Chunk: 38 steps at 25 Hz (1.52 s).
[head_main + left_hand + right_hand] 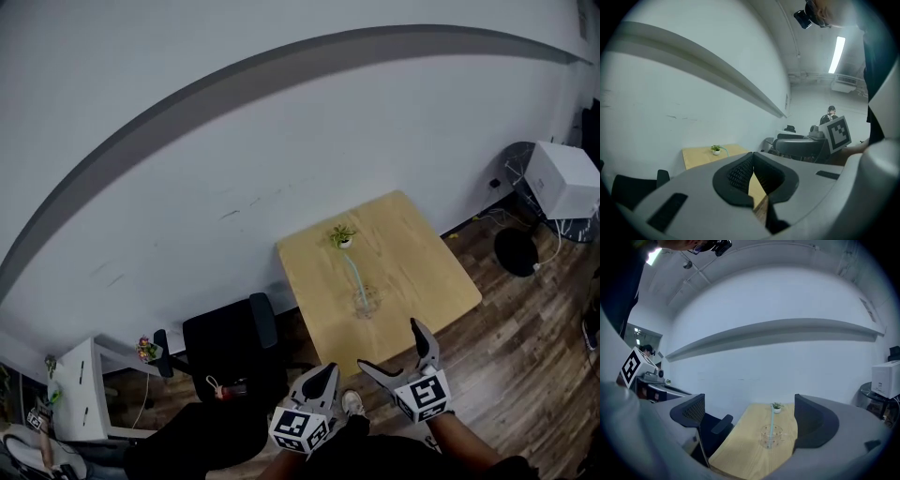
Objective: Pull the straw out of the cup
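Approach is the step in hand, as I judge it: neither gripper is at the counter (422, 277) yet. At 9 o'clock of the counter stands a chair (230, 337), which plays no part.

The left gripper (322, 378) hangs at 7 o'clock of the cup, jaws together with nothing between them. It would do best to open and steady the cup by its wall, so the cup neither lifts nor tips when the straw goes.

The cup (366, 302), clear glass, stands on the counter's near half, well apart from both grippers. The straw (353, 274) stands in it and leans toward 11 o'clock, pointing at the plant (342, 237) by the far edge.

The right gripper (398, 354) hangs at 5 o'clock of the cup, jaws wide apart and empty. Its own view frames cup and straw between them, so it looks fairly lined up. It should come in above the rim, close on the straw's bare upper length, and draw along the straw's lean, not straight up, lest the straw lever the cup over.

At 2 o'clock, off the counter, sits a white box (562, 178).
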Tool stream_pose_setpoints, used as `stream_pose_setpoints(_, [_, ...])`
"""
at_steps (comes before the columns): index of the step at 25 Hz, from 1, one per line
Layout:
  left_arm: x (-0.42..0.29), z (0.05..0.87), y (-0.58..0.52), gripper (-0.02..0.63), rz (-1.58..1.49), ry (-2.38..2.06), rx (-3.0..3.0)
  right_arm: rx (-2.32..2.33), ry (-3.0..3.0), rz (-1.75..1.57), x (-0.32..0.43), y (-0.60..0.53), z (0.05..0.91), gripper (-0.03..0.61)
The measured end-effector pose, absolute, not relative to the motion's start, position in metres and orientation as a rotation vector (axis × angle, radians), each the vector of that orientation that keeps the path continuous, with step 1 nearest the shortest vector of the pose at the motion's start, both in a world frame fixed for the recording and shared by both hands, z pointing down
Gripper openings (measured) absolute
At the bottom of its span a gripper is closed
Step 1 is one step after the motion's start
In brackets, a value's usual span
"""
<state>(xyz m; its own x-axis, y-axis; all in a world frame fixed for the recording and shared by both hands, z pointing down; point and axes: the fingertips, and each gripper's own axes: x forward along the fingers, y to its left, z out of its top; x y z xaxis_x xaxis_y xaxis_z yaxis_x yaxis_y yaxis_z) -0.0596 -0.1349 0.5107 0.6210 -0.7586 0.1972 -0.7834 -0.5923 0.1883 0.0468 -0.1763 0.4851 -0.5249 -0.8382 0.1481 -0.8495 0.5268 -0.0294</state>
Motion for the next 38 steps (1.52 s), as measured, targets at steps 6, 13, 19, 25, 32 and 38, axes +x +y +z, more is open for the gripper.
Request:
stream_pose_setpoints(6, [-0.077,0.511,-0.197,0.018,0.131,-1.251,2.569,1.45,-2.622,0.146,0.029,-0.232,0.481,0.594])
stream_pose_setpoints(13, [-0.092,0.506,-0.242,0.018,0.092,-1.247,2.578,1.458,-2.612,0.084,0.021,-0.271,0.471,0.594])
stream_pose_setpoints(19, [-0.099,0.502,-0.275,0.018,0.114,-1.283,2.599,1.347,-2.651,0.064,0.013,-0.309,0.481,0.594])
stream_pose_setpoints(25, [-0.097,0.511,-0.309,0.018,0.112,-1.353,2.532,1.293,-2.637,0.188,0.017,-0.351,0.514,0.594])
stream_pose_setpoints(32, [-0.093,0.519,-0.337,0.018,0.138,-1.422,2.485,1.194,-2.572,0.292,0.026,-0.391,0.557,0.594])
stream_pose_setpoints(38, [-0.092,0.527,-0.347,0.018,0.135,-1.443,2.448,1.183,-2.496,0.406,0.031,-0.413,0.597,0.558])
